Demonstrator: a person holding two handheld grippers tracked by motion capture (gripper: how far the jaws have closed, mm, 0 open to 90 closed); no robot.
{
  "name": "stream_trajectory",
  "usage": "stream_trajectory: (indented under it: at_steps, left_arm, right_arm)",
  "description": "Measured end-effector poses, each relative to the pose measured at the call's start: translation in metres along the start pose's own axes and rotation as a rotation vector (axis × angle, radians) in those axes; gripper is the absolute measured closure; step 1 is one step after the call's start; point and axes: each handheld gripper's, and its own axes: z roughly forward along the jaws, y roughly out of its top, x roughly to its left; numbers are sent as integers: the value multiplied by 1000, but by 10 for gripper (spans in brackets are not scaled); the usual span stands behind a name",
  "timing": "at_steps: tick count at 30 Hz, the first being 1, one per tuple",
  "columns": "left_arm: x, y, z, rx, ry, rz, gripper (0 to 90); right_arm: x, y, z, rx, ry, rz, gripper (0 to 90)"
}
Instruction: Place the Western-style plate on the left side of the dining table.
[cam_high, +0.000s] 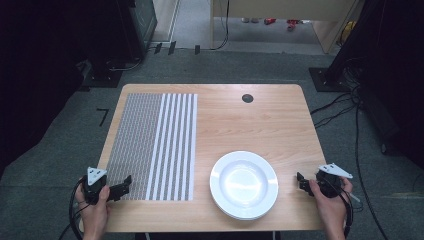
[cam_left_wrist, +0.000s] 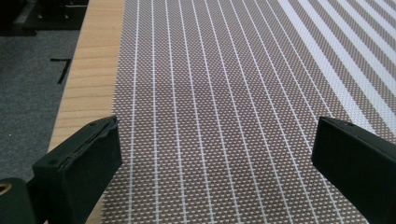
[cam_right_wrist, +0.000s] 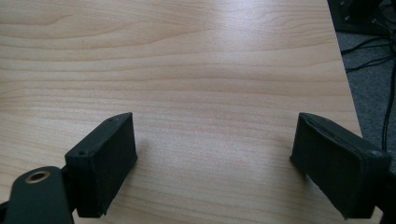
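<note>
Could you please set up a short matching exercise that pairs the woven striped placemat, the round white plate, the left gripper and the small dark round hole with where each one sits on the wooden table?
Things:
1. woven striped placemat
2. round white plate
3. left gripper
4. small dark round hole

Places:
A. far edge of the table, right of centre
B. near edge, right of the placemat
C. covering the table's left part
D. at the placemat's near left corner, jaws open

Pairs: 1-C, 2-B, 3-D, 4-A
</note>
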Motion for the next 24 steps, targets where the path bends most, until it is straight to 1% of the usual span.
stream_trajectory:
  at_steps: [2,5,7,13,14,16,17,18,21,22,24]
  left_arm:
    - [0,1,-2,-8,16,-1,16]
    - [-1,3,-5,-21,19,1,16]
    - [-4,7,-8,-39,10,-11,16]
    - [-11,11,-10,-46,-12,-18,16]
    - [-14,13,-9,-47,-26,-27,16]
    - [-18,15,-9,-47,-35,-27,16]
    - [-18,15,-9,-47,-35,-27,16]
    - [-24,17,-8,-42,-41,-17,16]
    - [-32,19,-7,-47,-60,-9,16]
    - [-32,19,-7,-47,-60,-9,16]
    - [-39,21,-7,-48,-70,-1,16]
  right_arm:
    - [0,0,0,1,0,1,133]
    - [0,0,0,1,0,1,132]
    - [0,0,0,1,-1,1,132]
    - [0,0,0,1,-1,1,132]
    - [0,0,0,1,-1,2,131]
    - [0,0,0,1,-1,1,130]
    - [0,0,0,1,-1,1,130]
    - [0,0,0,2,-1,2,129]
    - [0,0,0,2,-1,2,129]
    - [0,0,0,2,-1,2,127]
    - [0,0,1,4,-2,3,117]
